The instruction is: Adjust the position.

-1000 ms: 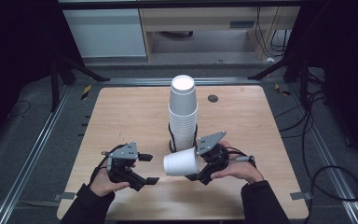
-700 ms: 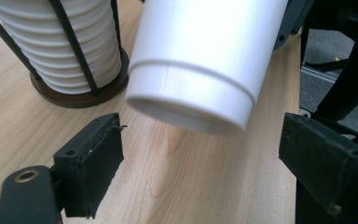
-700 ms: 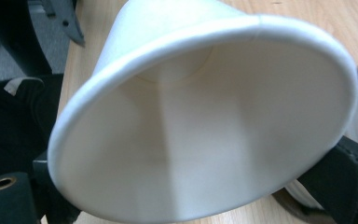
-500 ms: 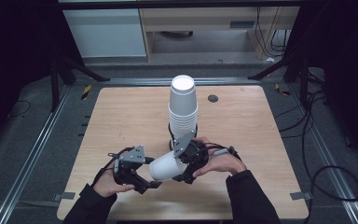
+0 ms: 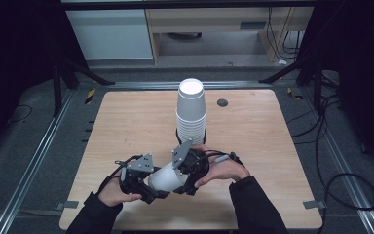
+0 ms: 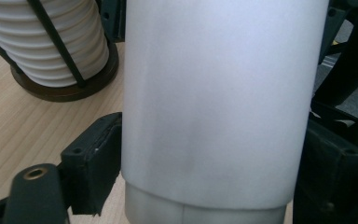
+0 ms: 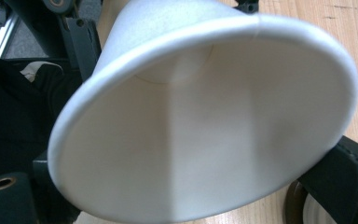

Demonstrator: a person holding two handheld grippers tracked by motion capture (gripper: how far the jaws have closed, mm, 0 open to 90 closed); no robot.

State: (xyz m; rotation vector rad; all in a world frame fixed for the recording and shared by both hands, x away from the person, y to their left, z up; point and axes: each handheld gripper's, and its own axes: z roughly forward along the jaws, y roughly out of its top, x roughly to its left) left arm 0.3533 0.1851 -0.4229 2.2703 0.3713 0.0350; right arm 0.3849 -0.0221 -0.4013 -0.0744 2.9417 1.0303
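Sideways, the white paper cup [image 5: 168, 178] sits clamped by the right gripper [image 5: 181, 181] at its rim, its base between the left gripper [image 5: 152, 187]'s parted jaws at nine o'clock.

We note the right hand-held gripper [image 5: 182, 181] has carried the white cup [image 5: 165, 178] leftward — now between the left hand-held gripper's [image 5: 152, 189] jaws.

Only the cup stack [image 5: 191, 111] stands mid-table [image 5: 126, 122]; bare wood lies around it.

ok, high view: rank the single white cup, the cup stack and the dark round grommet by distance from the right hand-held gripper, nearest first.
1. Single white cup: between the jaws of the right hand-held gripper, near the front edge.
2. Cup stack: just behind it, mid-table.
3. Dark round grommet: far side, right of the stack.
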